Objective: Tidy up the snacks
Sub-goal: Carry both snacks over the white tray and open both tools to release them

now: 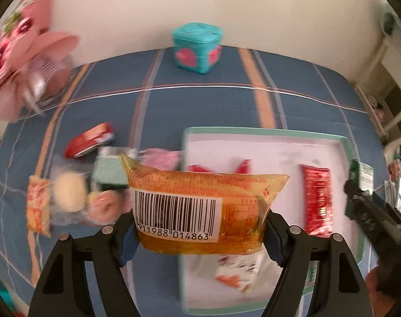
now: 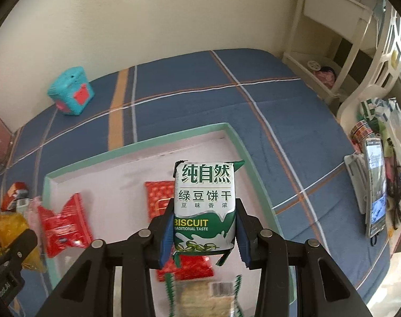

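Note:
My left gripper is shut on an orange snack packet with a barcode, held above the left edge of the white tray with a mint rim. My right gripper is shut on a green-and-white biscuit packet, held over the same tray. In the tray lie red packets and a clear cracker pack. Loose snacks lie on the cloth left of the tray. The right gripper shows at the left wrist view's right edge.
A blue plaid cloth covers the table. A teal box with red hearts stands at the back by the wall. A pink holder is at the far left. A phone and clutter lie off the table's right edge.

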Action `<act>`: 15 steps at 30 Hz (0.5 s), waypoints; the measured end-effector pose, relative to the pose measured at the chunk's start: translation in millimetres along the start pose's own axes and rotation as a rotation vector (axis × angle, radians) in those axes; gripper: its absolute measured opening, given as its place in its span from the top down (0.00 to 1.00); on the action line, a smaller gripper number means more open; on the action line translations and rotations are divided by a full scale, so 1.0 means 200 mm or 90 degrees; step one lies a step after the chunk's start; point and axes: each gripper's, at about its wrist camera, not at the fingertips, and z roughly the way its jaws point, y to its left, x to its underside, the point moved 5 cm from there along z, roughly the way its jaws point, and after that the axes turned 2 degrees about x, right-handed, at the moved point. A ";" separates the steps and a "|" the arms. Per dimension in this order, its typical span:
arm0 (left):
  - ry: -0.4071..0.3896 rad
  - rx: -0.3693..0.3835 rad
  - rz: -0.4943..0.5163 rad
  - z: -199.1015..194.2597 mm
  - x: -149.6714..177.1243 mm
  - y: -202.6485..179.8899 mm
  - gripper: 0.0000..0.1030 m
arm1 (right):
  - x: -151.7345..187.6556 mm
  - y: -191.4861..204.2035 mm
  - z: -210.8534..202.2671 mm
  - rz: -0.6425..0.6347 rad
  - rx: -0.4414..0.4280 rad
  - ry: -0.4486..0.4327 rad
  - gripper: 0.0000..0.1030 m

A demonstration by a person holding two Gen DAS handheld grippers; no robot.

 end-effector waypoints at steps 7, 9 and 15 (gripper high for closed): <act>0.016 0.014 0.041 0.09 -0.09 -0.24 0.24 | -0.01 -0.07 0.05 0.019 0.010 0.006 0.59; 0.019 0.014 0.050 0.11 -0.10 -0.28 0.24 | -0.02 -0.08 0.06 0.022 0.011 0.006 0.59; 0.022 0.001 0.070 0.17 -0.12 -0.35 0.23 | -0.03 -0.10 0.08 0.031 0.014 0.008 0.59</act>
